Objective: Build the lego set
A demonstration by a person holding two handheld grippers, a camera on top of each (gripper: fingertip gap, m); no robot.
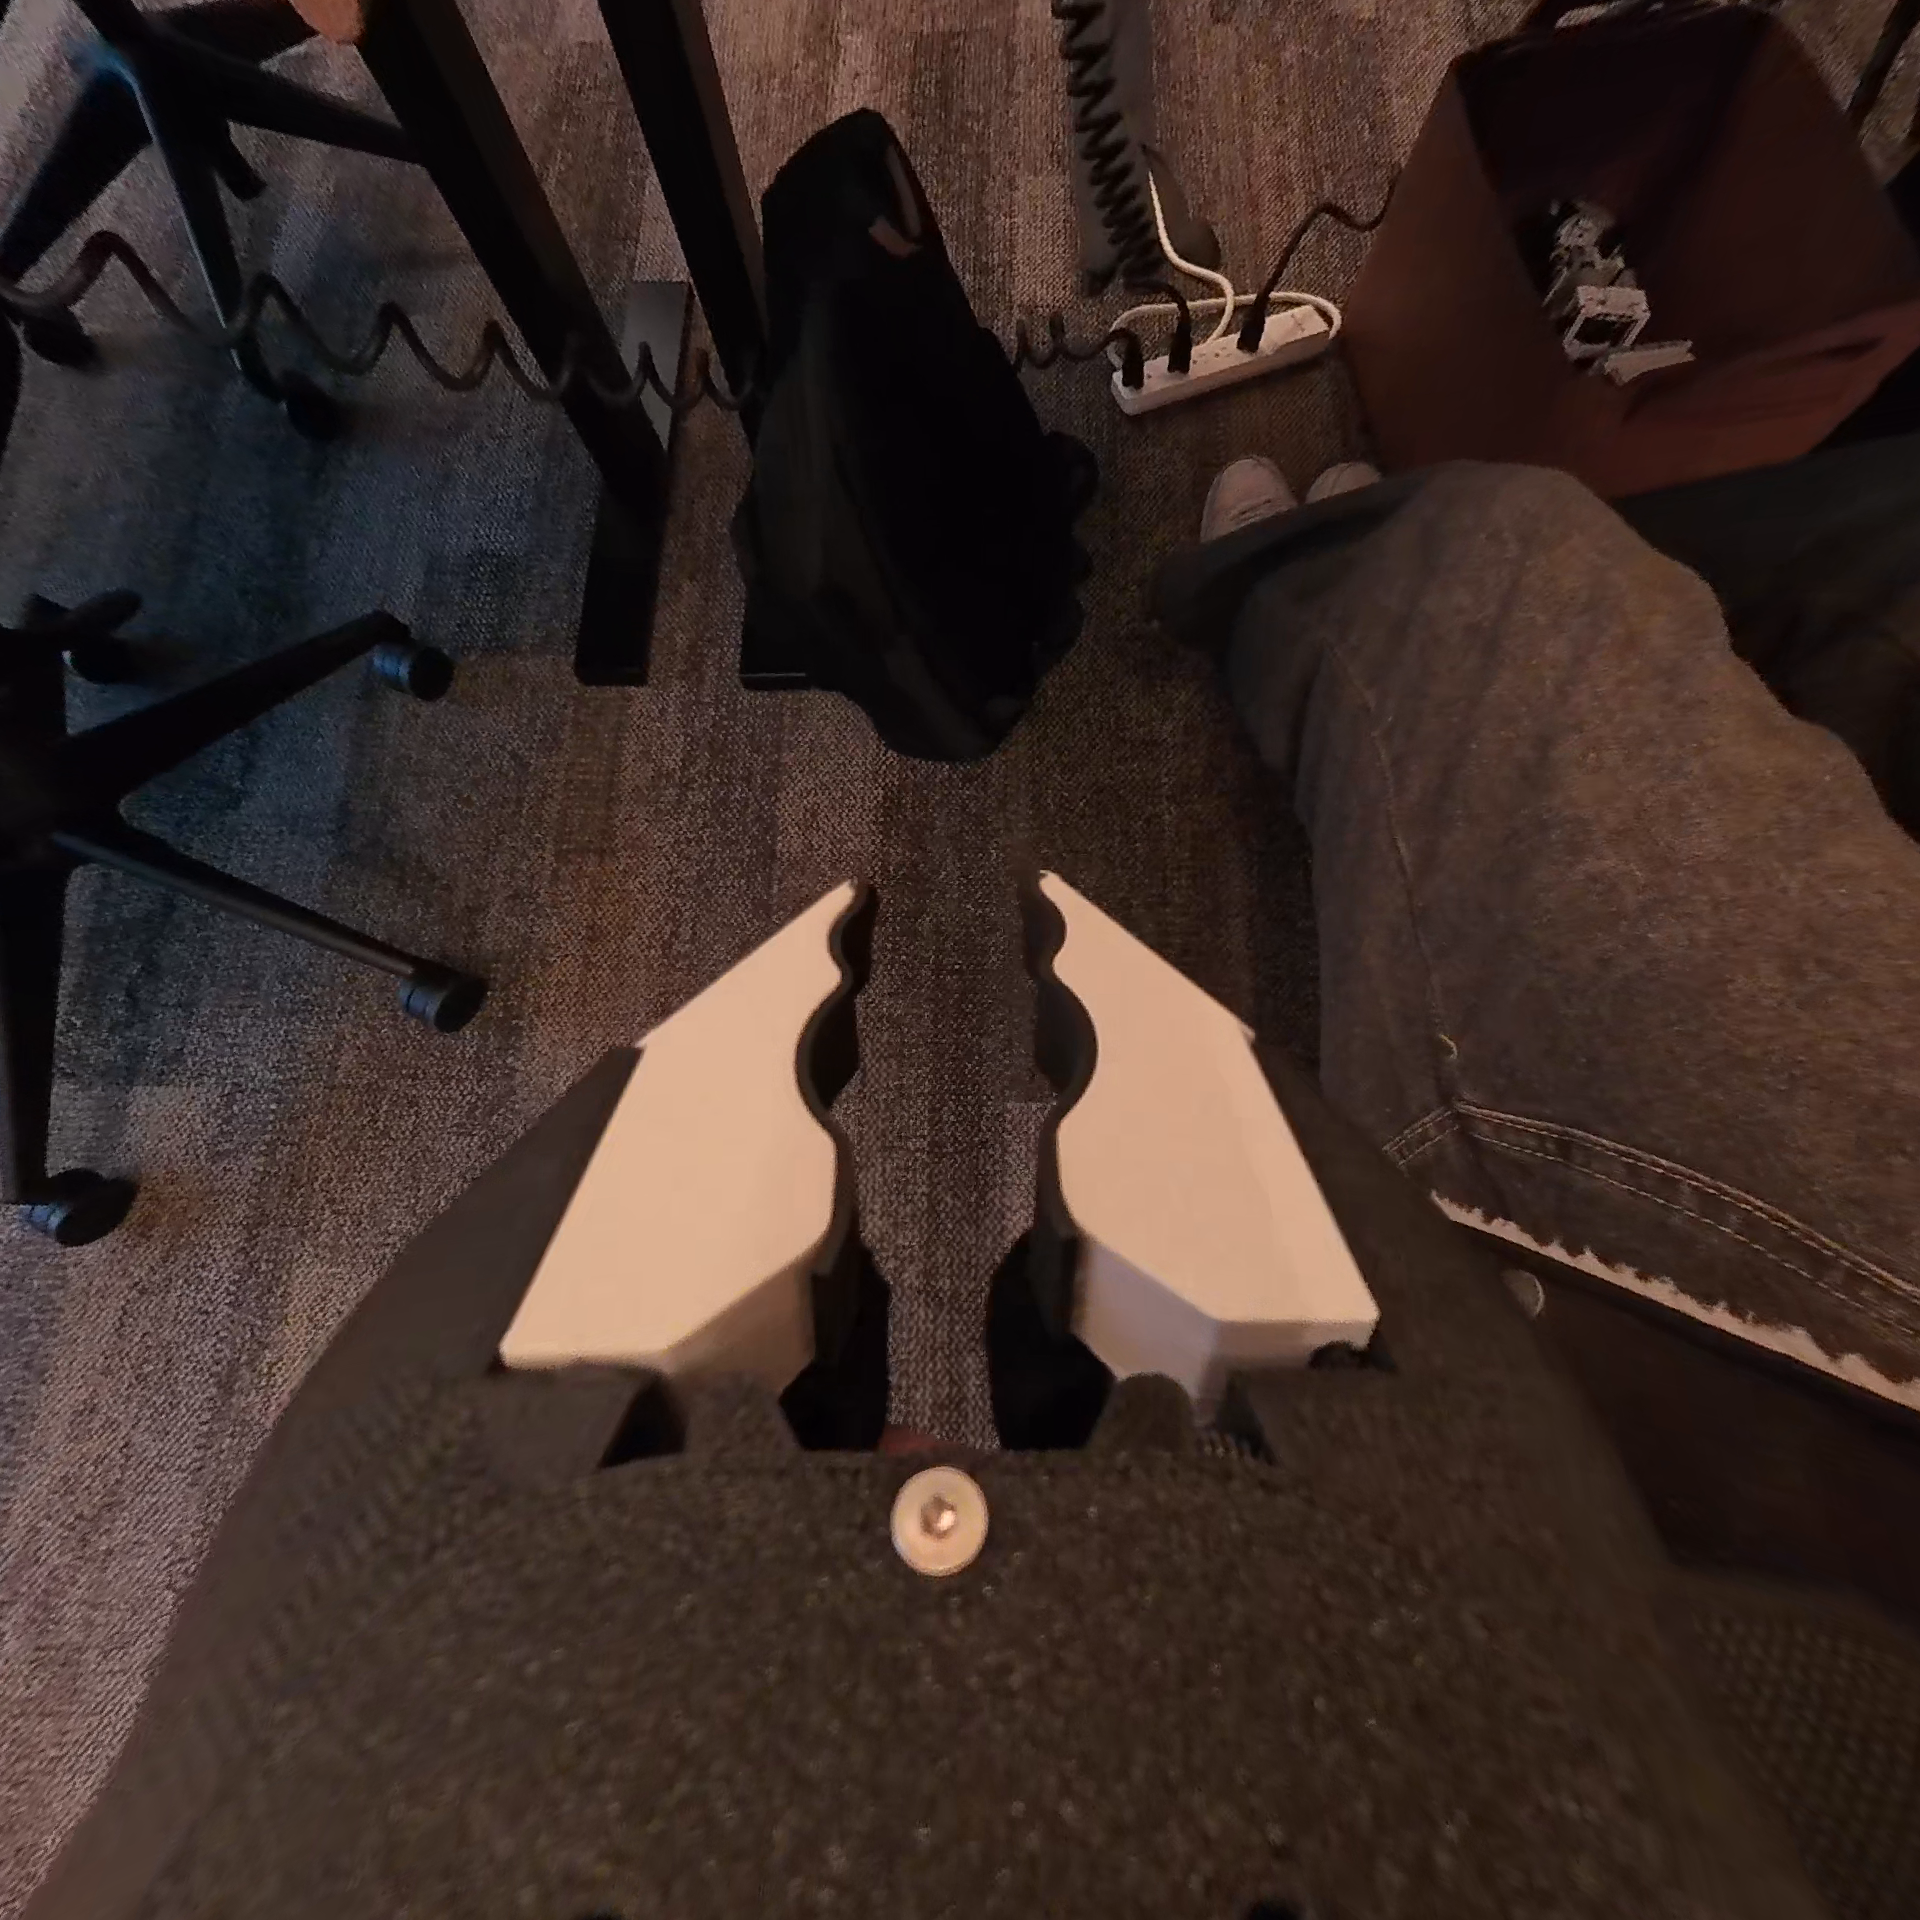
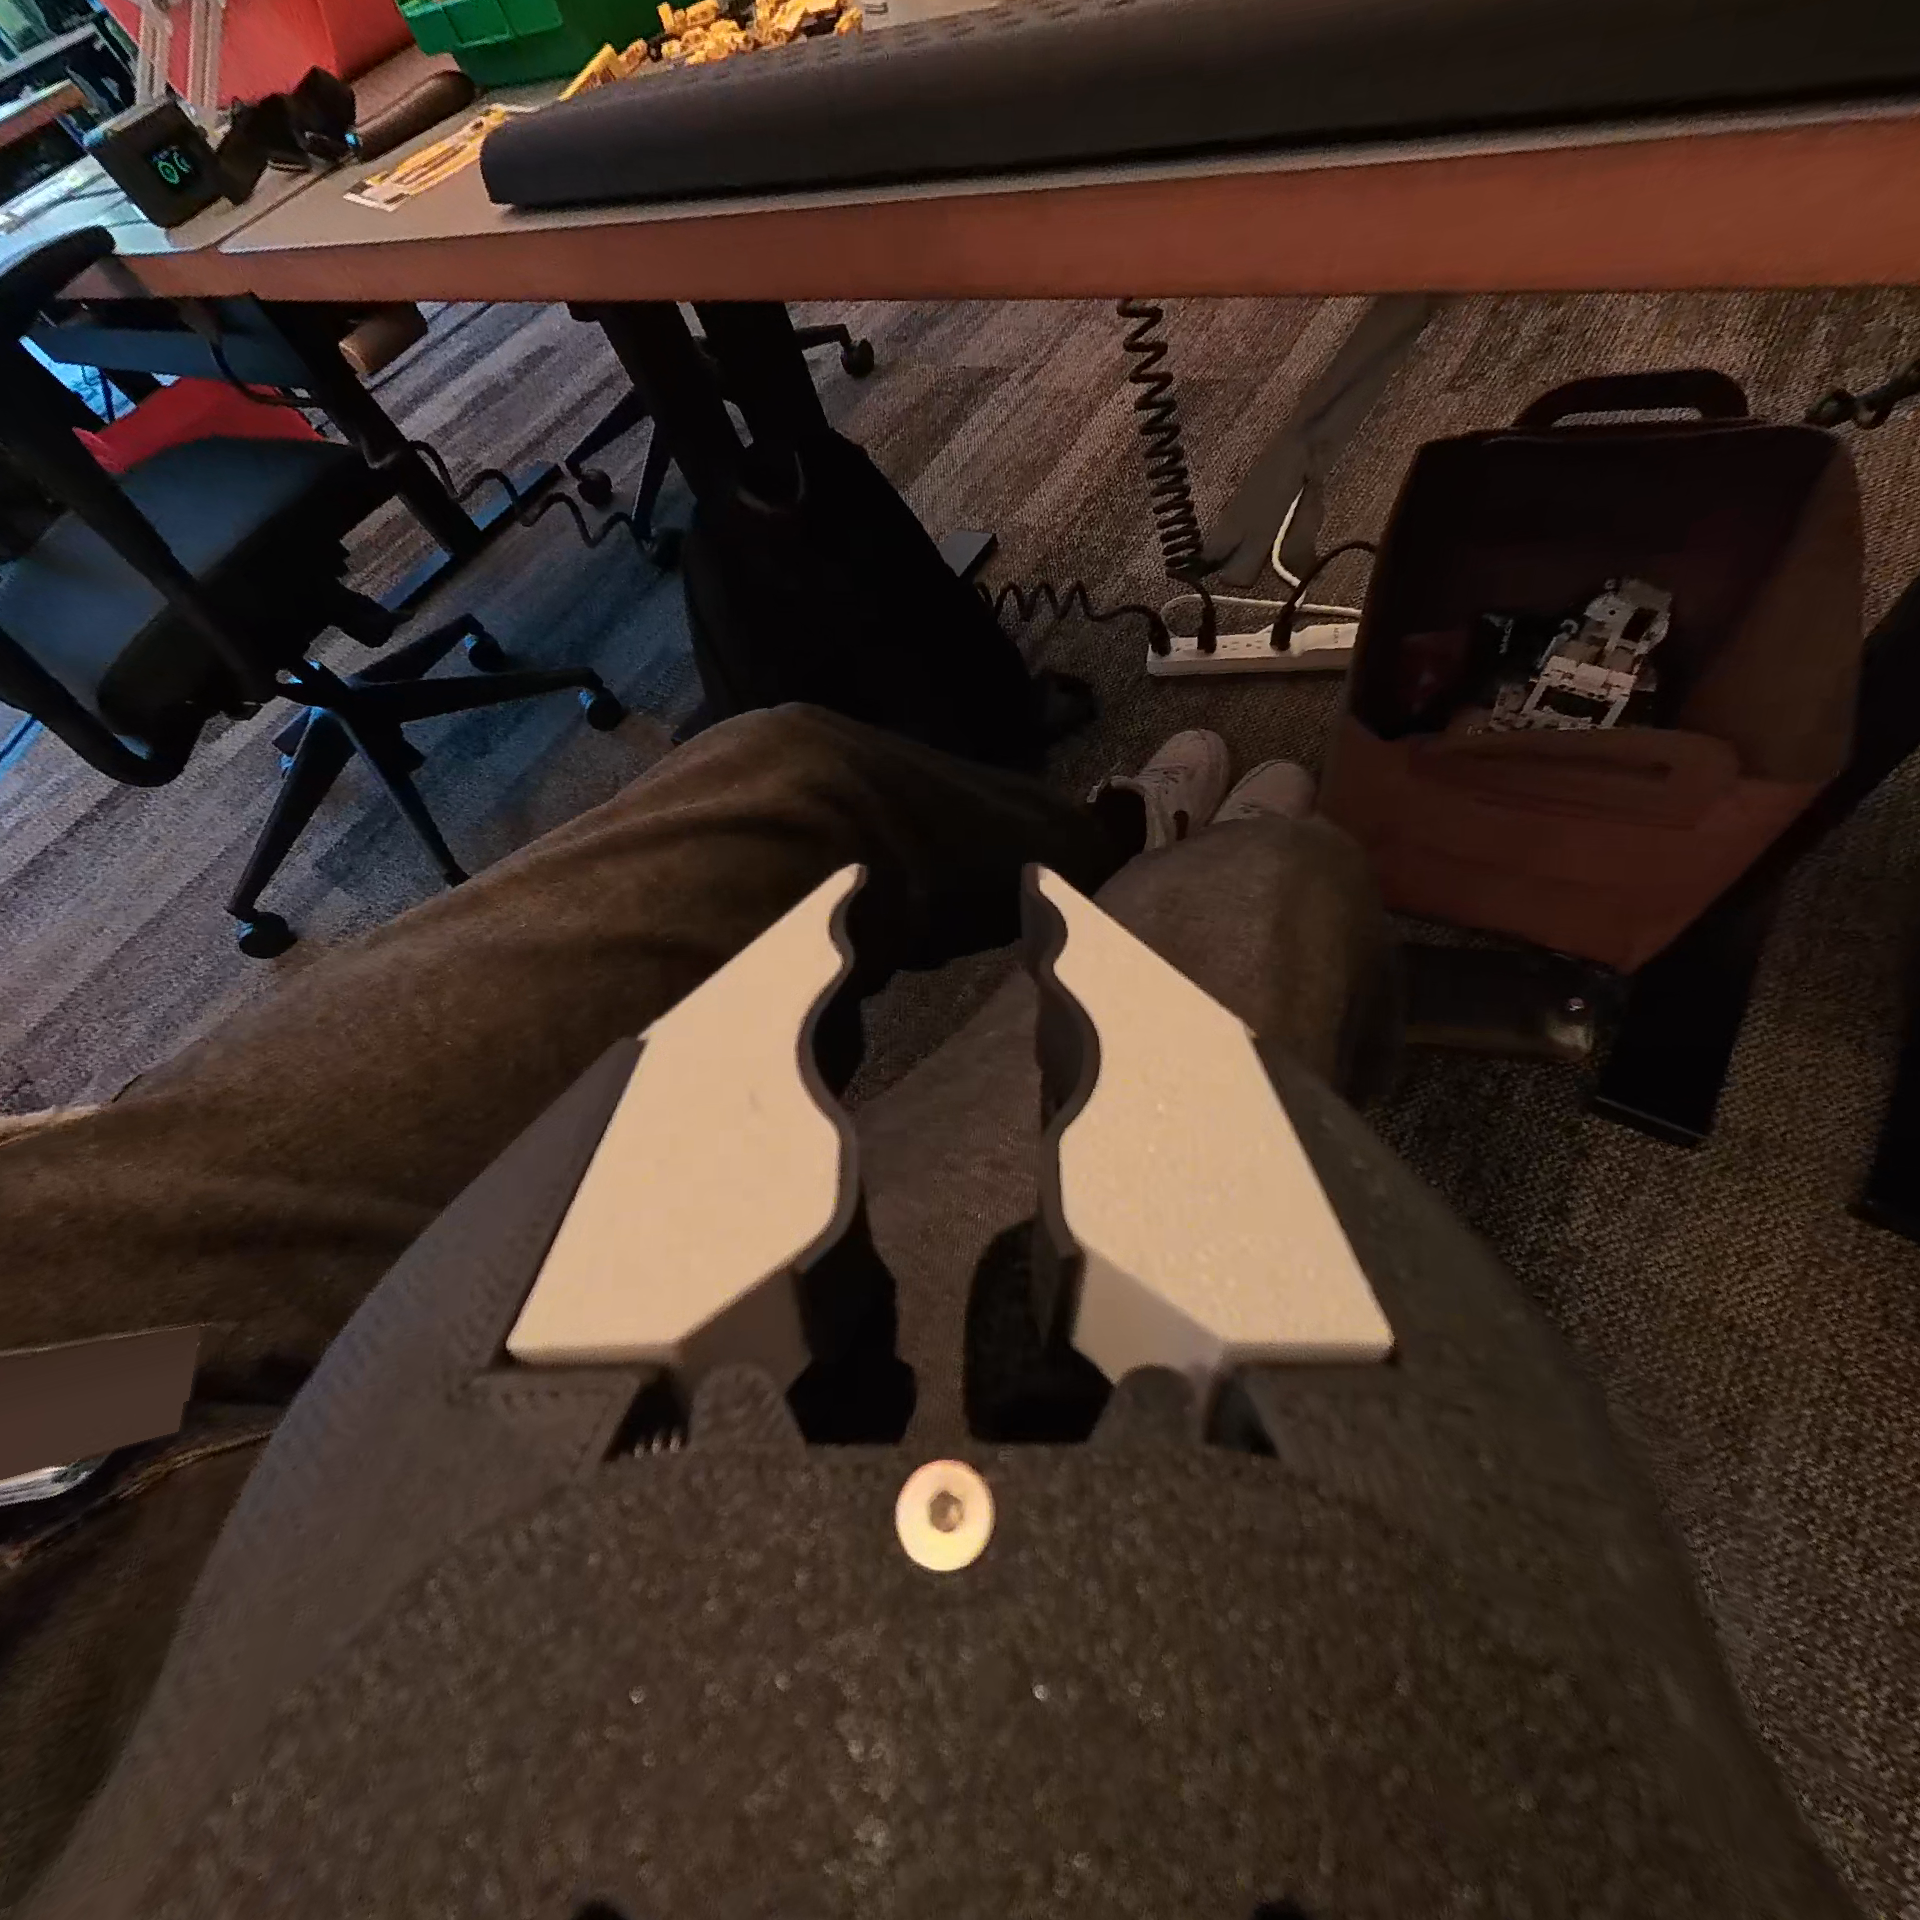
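Both grippers hang below the bench (image 2: 1039,244) with nothing held, the left gripper (image 1: 943,914) with jaws parted over grey carpet (image 1: 416,1195) and the right gripper (image 2: 943,904) with jaws parted above the person's trousered legs (image 2: 468,987), while the yellow lego pieces (image 2: 748,26) lie far off on the benchtop's dark mat (image 2: 1143,114).

I'm seeing dim, warm light, fisheye bending at the edges, and soft blur on my near housing.
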